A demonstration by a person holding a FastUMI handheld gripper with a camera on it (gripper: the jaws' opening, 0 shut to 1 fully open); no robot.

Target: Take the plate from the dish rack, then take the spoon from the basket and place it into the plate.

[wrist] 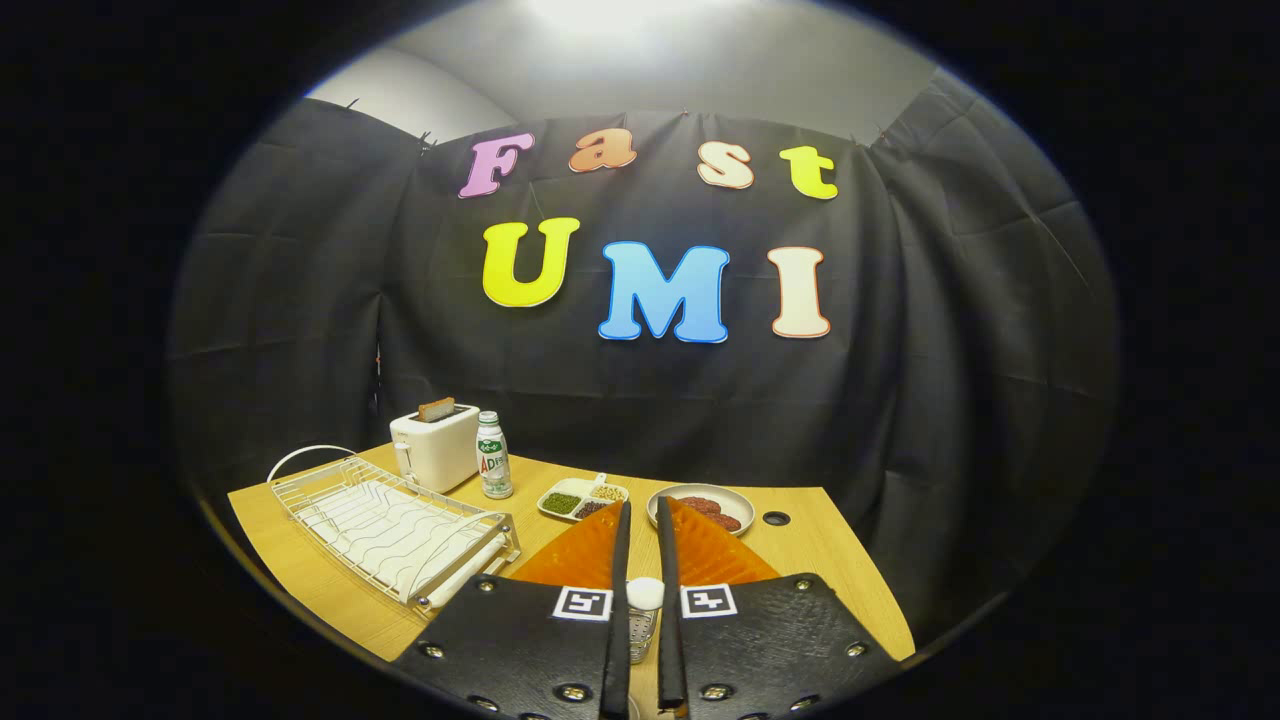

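Wooden desk [820, 560] before black cloth wall. Your gripper [643, 520] held high above near edge, level, fingers nearly together, grasping nothing. Dish rack [390, 525] at left edge.

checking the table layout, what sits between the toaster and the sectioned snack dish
In the gripper view, a small bottle stands between the toaster and the sectioned dish.

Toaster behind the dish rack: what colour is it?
White toaster, with a brown slice in its slot; clearest in the gripper view.
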